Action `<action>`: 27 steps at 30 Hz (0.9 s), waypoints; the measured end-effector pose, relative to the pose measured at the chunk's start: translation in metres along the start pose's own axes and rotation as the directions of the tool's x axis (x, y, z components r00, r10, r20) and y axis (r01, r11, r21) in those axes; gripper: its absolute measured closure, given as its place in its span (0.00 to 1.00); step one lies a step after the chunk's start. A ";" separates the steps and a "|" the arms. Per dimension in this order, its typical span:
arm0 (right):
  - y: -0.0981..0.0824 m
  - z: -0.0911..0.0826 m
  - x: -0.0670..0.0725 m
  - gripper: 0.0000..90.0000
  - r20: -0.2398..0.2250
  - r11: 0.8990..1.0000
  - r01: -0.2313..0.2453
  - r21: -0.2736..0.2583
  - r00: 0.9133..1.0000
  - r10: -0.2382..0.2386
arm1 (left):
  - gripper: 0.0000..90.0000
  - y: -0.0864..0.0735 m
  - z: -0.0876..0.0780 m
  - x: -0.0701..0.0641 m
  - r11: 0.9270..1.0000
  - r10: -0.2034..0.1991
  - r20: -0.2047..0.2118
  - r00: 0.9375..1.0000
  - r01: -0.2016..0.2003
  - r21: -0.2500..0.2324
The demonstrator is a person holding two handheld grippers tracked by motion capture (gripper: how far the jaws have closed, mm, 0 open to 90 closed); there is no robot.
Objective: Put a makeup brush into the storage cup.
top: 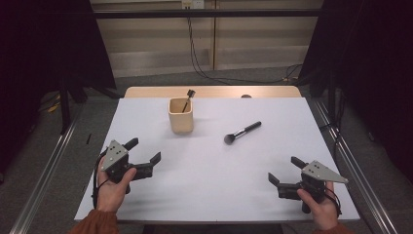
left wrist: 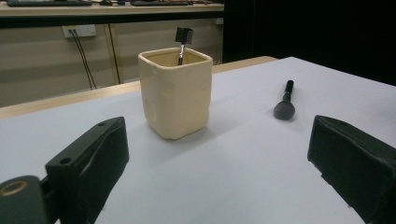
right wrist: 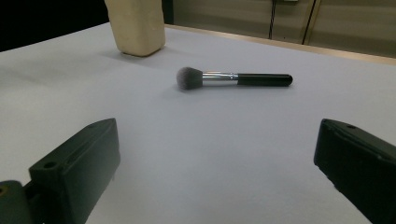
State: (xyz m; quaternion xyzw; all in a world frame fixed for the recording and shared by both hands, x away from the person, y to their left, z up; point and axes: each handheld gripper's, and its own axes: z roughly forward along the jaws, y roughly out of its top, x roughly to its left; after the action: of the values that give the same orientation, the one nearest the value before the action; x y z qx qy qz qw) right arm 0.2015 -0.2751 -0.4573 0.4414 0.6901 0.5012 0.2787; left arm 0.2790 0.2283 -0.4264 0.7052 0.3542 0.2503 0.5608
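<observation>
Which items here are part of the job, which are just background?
In play: makeup brush lying on the table; cream cup with a small brush standing in it; left gripper and right gripper, both open.
Background: wall cables; floor rails.

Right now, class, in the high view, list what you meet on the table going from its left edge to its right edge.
Left tongs → cream cup with a small brush standing in it → makeup brush lying flat → right tongs.
</observation>
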 end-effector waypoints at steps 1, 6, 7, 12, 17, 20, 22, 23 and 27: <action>0.000 -0.001 0.000 0.00 0.002 1.000 0.000 0.000 1.000 0.000 | 0.06 -0.001 -0.002 0.000 1.000 0.001 0.002 1.000 -0.001 0.002; -0.001 -0.002 0.000 0.00 0.013 1.000 -0.002 0.002 1.000 0.002 | 0.06 -0.009 -0.011 -0.005 1.000 -0.012 -0.004 1.000 0.012 0.009; -0.001 -0.002 0.000 0.00 0.015 1.000 -0.002 0.002 1.000 0.002 | 0.06 -0.010 -0.014 -0.006 1.000 -0.016 -0.008 1.000 0.016 0.007; -0.001 -0.003 0.000 0.00 0.015 1.000 0.001 -0.004 1.000 -0.001 | 0.06 -0.017 -0.025 -0.008 1.000 0.001 -0.023 1.000 -0.001 0.030; -0.001 -0.003 0.000 0.00 0.008 1.000 0.004 -0.003 1.000 -0.004 | 0.06 -0.023 -0.033 -0.008 0.999 -0.018 -0.043 0.999 0.019 0.029; 0.000 -0.004 -0.001 0.00 0.008 1.000 0.006 -0.010 1.000 -0.006 | 0.06 -0.023 -0.034 -0.008 1.000 -0.016 -0.039 0.999 0.017 0.026; 0.000 -0.003 -0.001 0.00 0.003 1.000 0.007 -0.007 1.000 -0.007 | 0.06 -0.023 -0.034 -0.009 1.000 -0.008 -0.038 0.999 0.009 0.029; 0.000 -0.003 0.000 0.00 0.001 1.000 0.009 -0.005 1.000 -0.009 | 0.06 -0.023 -0.034 -0.008 1.000 -0.004 -0.036 0.999 0.005 0.030; 0.000 -0.002 0.000 0.00 0.003 1.000 0.003 -0.006 1.000 -0.003 | 0.06 -0.023 -0.033 -0.007 1.000 -0.008 -0.035 0.999 0.009 0.029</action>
State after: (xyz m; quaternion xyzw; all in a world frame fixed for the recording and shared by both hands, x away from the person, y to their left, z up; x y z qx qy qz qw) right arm 0.2002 -0.2760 -0.4565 0.4400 0.6889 0.5025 0.2818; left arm 0.2445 0.2458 -0.4403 0.7073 0.3706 0.2550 0.5453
